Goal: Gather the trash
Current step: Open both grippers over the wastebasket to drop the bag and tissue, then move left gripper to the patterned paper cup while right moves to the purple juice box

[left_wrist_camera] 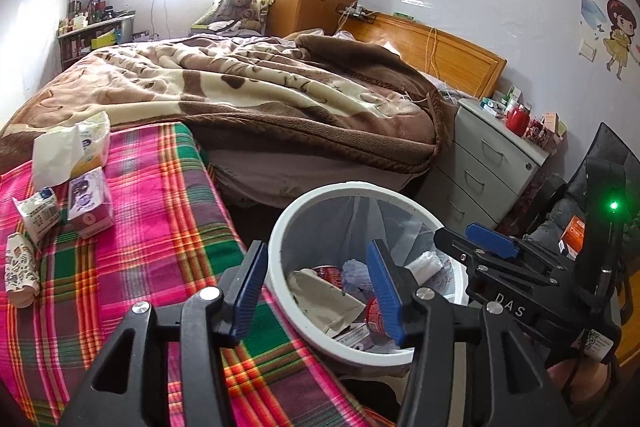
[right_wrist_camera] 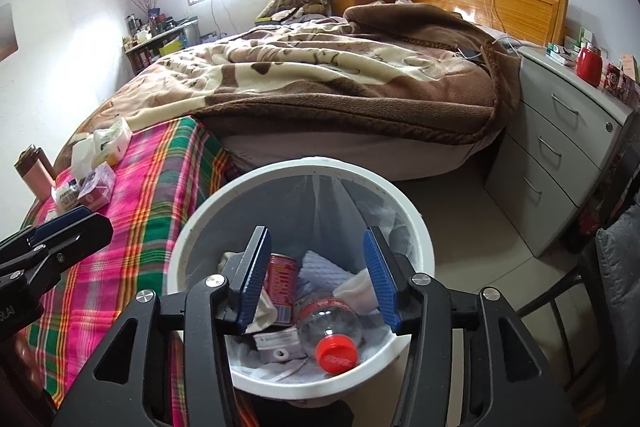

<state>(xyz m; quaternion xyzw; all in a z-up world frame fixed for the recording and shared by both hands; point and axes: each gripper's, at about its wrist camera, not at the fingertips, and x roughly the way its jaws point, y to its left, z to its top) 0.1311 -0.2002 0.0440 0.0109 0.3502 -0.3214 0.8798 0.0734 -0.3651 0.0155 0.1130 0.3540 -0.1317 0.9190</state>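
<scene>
Trash fills the white, clear-lined wastebasket [right_wrist_camera: 412,227] under our right gripper [right_wrist_camera: 316,277]: one red can [right_wrist_camera: 282,283], one plastic bottle [right_wrist_camera: 330,323] with a red cap and crumpled paper. Both claws gape, holding nothing. Left of our left gripper [left_wrist_camera: 316,291], four wrappers and cartons [left_wrist_camera: 86,201] lie on the plaid cloth [left_wrist_camera: 160,227].

Round white plastic trash bin [right_wrist_camera: 416,227] mouth open from above, half full. Plaid pink-green cloth-covered surface [left_wrist_camera: 160,227] just beside bin, near half bare. Grey metal drawer cabinet [right_wrist_camera: 560,155] and brown-blanketed bed [right_wrist_camera: 320,83] hem floor gap.
</scene>
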